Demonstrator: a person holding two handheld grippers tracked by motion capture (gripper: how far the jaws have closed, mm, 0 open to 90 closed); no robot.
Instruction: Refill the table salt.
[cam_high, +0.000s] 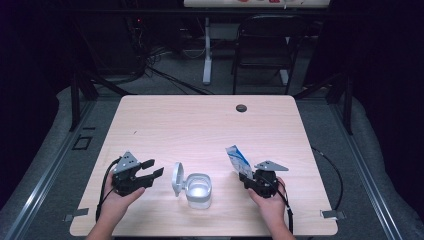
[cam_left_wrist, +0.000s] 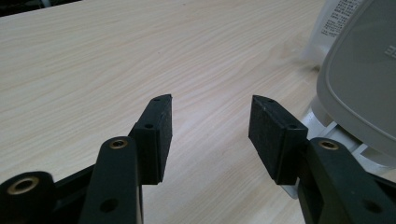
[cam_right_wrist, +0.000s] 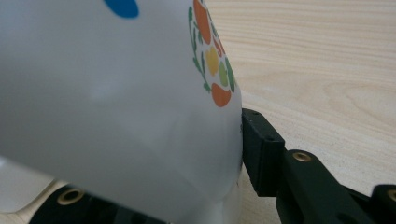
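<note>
A white pouch (cam_high: 238, 160) with blue print stands up from my right gripper (cam_high: 246, 176), which is shut on its lower part at the table's front right. In the right gripper view the pouch (cam_right_wrist: 116, 93) bears a ring of coloured fruit shapes, and one black pad (cam_right_wrist: 259, 149) presses its side; the other pad is hidden behind it. A white box (cam_high: 199, 190) sits at the front middle, its grey lid (cam_high: 177, 179) hinged up on the left. My left gripper (cam_high: 154, 168) stands open just left of the lid, holding nothing. In the left gripper view the gripper (cam_left_wrist: 210, 126) has the lid (cam_left_wrist: 359, 79) on its right.
The pale wooden table (cam_high: 200, 125) has a dark round hole (cam_high: 241, 107) near its far edge. A black chair (cam_high: 265, 45) and a white desk leg (cam_high: 206, 50) stand on the floor beyond. Cables trail from both grippers over the front edge.
</note>
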